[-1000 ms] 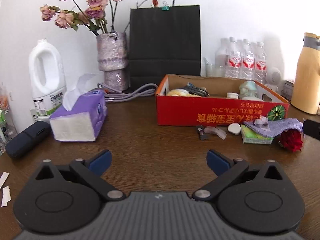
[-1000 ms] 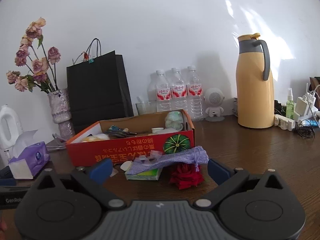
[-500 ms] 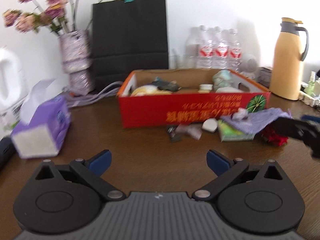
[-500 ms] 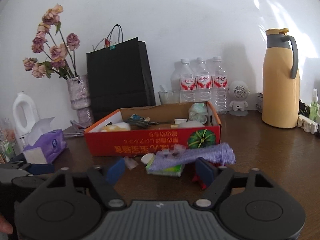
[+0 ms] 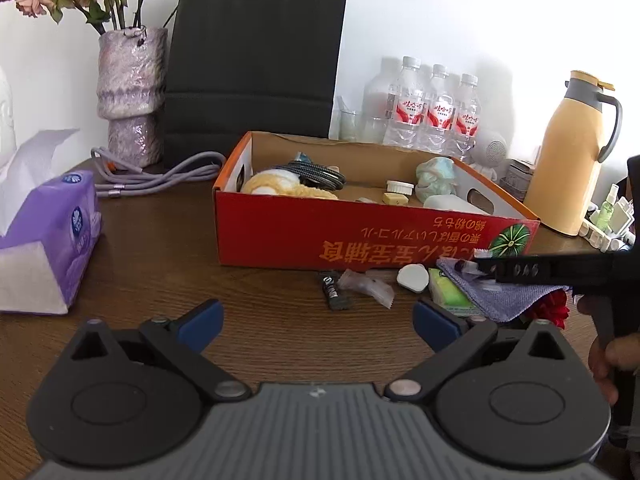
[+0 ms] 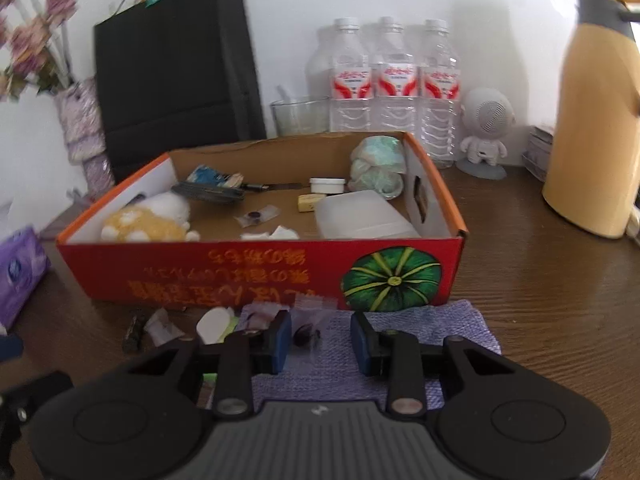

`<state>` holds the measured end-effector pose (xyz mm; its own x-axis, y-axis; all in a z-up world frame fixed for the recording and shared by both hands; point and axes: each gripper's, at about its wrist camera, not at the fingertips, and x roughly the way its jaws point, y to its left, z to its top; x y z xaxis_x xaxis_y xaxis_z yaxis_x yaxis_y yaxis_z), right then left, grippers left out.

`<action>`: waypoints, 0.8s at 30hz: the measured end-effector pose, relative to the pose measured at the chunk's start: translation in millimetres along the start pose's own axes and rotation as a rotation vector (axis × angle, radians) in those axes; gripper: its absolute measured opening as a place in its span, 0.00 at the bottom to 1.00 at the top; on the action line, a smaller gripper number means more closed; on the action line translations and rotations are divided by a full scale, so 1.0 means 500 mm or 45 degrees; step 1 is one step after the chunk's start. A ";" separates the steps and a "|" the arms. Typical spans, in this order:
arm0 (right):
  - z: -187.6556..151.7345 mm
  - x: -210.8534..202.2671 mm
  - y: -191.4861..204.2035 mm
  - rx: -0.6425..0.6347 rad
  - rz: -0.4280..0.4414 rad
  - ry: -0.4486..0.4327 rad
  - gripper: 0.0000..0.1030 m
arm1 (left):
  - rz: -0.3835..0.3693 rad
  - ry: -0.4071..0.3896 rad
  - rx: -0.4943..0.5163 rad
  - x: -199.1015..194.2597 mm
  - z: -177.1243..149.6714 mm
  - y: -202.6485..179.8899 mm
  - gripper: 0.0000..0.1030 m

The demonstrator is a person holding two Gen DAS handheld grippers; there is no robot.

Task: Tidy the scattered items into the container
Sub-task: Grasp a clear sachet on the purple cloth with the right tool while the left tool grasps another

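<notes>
Over the purple cloth (image 6: 404,332) at 6 o'clock of the red box (image 6: 256,276), right gripper (image 6: 320,340) half-closed, holding nothing; left gripper (image 5: 316,320) wide, empty

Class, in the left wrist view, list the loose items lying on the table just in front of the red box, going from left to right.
Black packet → clear plastic wrapper → white oval piece → green pack → purple cloth → red flower.

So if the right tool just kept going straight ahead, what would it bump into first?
Probably the small clear packet lying on the purple cloth, right between the right tool's open fingers. Past that comes the red box's front wall. Depth is hard to judge here.
</notes>
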<state>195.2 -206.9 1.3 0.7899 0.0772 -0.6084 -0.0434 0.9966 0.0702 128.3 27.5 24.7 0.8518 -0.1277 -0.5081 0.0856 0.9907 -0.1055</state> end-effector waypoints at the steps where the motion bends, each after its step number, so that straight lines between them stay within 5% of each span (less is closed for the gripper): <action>1: -0.005 -0.003 0.010 -0.046 -0.012 -0.008 0.31 | -0.005 -0.001 0.009 0.000 -0.002 -0.004 1.00; 5: -0.013 -0.015 0.018 -0.096 0.054 -0.027 0.14 | -0.003 -0.036 0.083 0.000 -0.008 -0.030 0.99; 12: -0.006 -0.100 -0.079 0.120 0.065 -0.225 0.09 | -0.196 0.089 0.046 0.064 0.059 -0.110 0.92; 16: -0.034 -0.120 -0.122 0.201 0.049 -0.282 0.09 | -0.120 0.144 0.114 0.136 0.102 -0.171 0.71; 24: -0.038 -0.121 -0.145 0.257 0.065 -0.239 0.09 | -0.088 0.242 0.146 0.191 0.090 -0.201 0.47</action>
<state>139.0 -283.1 17.9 0.8902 0.1013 -0.4441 0.0221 0.9642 0.2643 224.4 -82.1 25.1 0.7301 -0.1915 -0.6560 0.2081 0.9766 -0.0535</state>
